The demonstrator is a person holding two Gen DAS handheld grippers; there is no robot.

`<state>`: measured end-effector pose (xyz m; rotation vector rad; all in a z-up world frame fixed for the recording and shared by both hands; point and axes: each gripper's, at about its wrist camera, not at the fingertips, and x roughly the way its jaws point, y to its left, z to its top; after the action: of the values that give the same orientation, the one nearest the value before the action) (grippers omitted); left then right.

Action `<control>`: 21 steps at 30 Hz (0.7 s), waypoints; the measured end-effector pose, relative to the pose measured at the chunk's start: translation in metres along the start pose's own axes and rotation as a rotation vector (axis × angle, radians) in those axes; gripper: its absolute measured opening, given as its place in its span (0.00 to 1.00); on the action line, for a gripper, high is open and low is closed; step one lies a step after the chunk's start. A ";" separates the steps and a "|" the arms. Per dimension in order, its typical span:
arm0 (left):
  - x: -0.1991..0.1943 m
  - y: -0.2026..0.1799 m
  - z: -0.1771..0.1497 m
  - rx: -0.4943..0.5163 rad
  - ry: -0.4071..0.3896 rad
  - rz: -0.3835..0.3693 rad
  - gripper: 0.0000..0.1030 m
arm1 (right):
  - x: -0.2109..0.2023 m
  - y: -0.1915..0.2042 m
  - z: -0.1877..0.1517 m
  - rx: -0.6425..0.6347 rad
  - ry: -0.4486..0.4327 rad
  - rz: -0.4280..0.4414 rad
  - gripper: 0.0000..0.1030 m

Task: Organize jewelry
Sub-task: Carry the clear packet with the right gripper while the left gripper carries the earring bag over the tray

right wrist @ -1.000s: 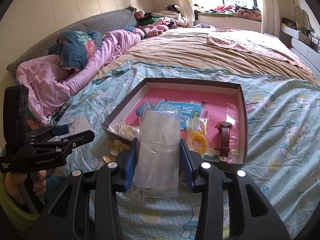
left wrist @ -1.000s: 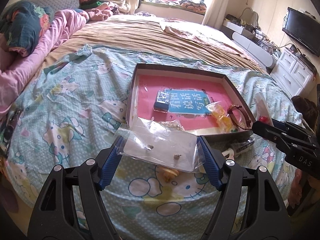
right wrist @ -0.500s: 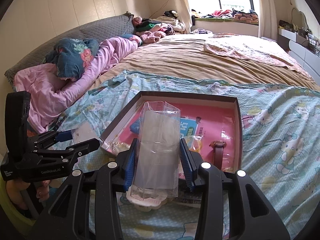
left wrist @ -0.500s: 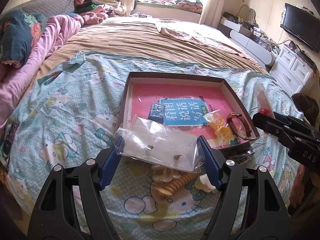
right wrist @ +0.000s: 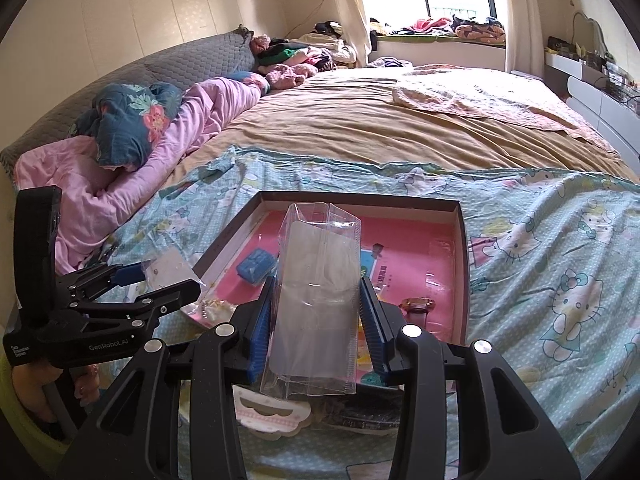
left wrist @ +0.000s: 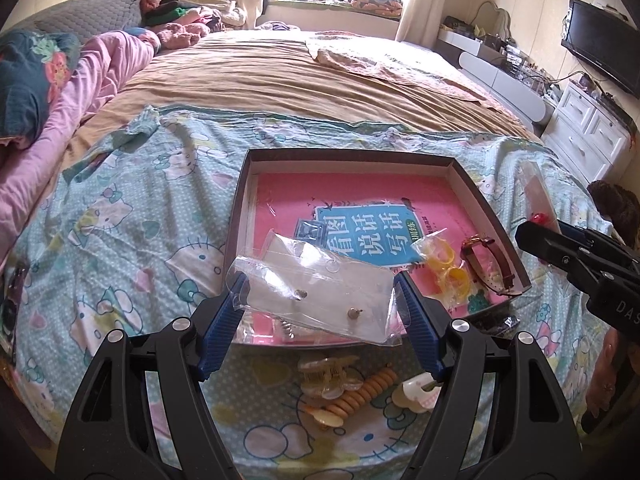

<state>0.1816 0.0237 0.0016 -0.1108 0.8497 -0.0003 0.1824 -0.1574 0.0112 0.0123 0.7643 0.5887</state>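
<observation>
left gripper: my jaws stand about half open, clamped on the side edges of a clear pouch carrying an earring card with two studs; it hangs over the near wall of the tray. right gripper: jaws narrower, pinching an empty clear sleeve upright above the same tray. i judge both films feather-light, limp and slick, so they buckle under squeeze; the pouch's stiff card is the better place to grip, by its edges. a watch and yellow rings lie inside the tray; hair clips lie on the bedspread just before it.
</observation>
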 end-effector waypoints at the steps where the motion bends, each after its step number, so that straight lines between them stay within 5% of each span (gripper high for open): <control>1: 0.002 0.000 0.001 -0.001 0.001 -0.001 0.64 | 0.001 -0.001 0.001 0.006 0.003 -0.001 0.38; 21: 0.033 0.001 0.004 0.007 0.057 -0.021 0.64 | 0.033 -0.024 -0.005 0.057 0.064 -0.059 0.38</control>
<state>0.2064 0.0238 -0.0212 -0.1133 0.9058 -0.0265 0.2101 -0.1618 -0.0191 0.0235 0.8404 0.5132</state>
